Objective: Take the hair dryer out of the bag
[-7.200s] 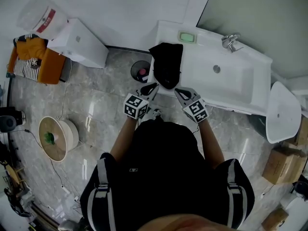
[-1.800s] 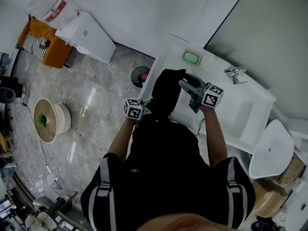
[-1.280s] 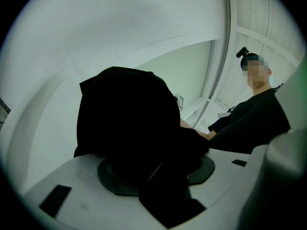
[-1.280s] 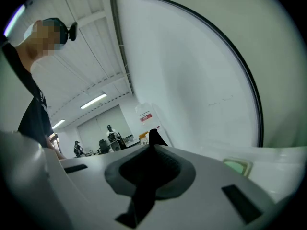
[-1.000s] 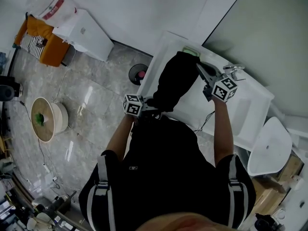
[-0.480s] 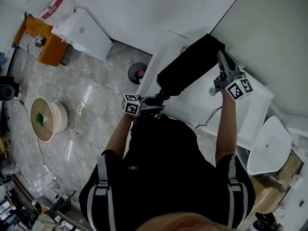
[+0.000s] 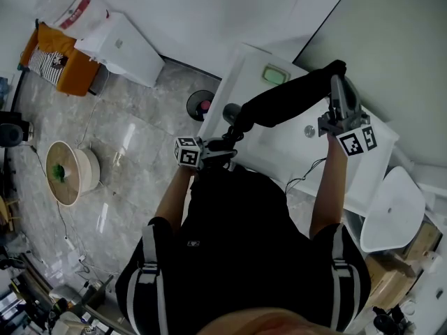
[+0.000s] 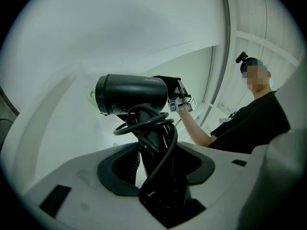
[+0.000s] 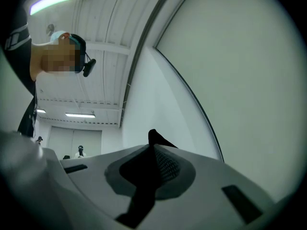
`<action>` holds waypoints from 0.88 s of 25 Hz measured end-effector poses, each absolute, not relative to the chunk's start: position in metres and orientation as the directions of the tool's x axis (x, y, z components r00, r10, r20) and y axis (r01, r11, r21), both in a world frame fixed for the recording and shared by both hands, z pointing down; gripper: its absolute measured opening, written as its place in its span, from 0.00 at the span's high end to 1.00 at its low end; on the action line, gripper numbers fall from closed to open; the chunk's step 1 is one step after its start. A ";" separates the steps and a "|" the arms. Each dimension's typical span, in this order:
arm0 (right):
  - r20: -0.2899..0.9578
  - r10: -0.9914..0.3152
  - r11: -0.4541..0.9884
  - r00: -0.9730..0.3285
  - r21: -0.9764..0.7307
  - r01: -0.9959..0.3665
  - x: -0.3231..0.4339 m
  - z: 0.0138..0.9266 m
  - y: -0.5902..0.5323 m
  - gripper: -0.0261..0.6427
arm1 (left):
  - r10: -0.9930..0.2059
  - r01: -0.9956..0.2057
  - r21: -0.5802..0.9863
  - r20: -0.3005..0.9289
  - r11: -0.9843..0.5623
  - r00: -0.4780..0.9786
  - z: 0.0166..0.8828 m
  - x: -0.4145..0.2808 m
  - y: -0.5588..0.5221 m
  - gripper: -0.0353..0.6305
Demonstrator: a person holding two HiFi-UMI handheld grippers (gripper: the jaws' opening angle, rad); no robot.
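The black hair dryer (image 8: 132,94) stands upright with its cord wound round the handle, and my left gripper (image 8: 158,176) is shut on that handle. Its barrel is bare of the bag. From above, the dryer's round end (image 7: 232,112) shows just past the left gripper (image 7: 227,145), at the sink's front edge. The black bag (image 7: 290,98) stretches up and to the right from the dryer. High over the basin, my right gripper (image 7: 338,81) is shut on the bag's far end. A corner of the black fabric (image 9: 154,145) is pinched between the right gripper's (image 9: 153,162) jaws.
Under both hands lies a white sink counter (image 7: 279,149) with a green soap dish (image 7: 276,74) at its back. A dark bin (image 7: 201,105) stands on the tiled floor to the left. A white toilet (image 7: 391,204) is at the right, a mirror above.
My right gripper has risen and swung right, pulling the bag out long and off the dryer, whose round end now shows. The left gripper has stayed put.
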State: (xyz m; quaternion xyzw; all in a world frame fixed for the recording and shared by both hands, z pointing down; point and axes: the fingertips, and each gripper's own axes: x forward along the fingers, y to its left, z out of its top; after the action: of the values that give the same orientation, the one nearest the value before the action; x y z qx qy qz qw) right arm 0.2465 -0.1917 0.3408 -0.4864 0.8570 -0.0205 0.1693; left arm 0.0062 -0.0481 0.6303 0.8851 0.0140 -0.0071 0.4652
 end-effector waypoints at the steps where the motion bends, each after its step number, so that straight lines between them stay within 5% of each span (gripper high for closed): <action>1: -0.276 -0.842 0.522 -0.464 -0.194 -0.831 0.247 0.339 -0.190 0.85 | 0.014 0.030 0.822 -0.027 -0.568 1.000 0.630 0.006 -0.050 0.63; 9: -0.368 -0.823 0.509 -0.432 -0.142 -0.849 0.257 0.299 -0.159 0.85 | -0.030 0.019 0.804 -0.046 -0.594 0.999 0.618 -0.002 -0.062 0.63; 16: -0.103 -0.853 0.522 -0.512 -0.180 -0.834 0.215 0.404 -0.167 0.85 | -0.093 -0.009 0.775 -0.064 -0.632 0.994 0.596 -0.002 -0.084 0.63; 22: 0.270 -0.733 0.644 -0.624 -0.022 -0.765 0.149 0.515 -0.152 0.85 | -0.141 -0.041 0.757 -0.068 -0.652 0.988 0.587 -0.001 -0.098 0.63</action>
State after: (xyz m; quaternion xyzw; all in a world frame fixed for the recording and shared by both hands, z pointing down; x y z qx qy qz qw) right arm 0.1491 -0.1518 0.5152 -0.4168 0.8987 -0.0673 -0.1190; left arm -0.0007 -0.0982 0.5865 0.9068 -0.0500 -0.0603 0.4141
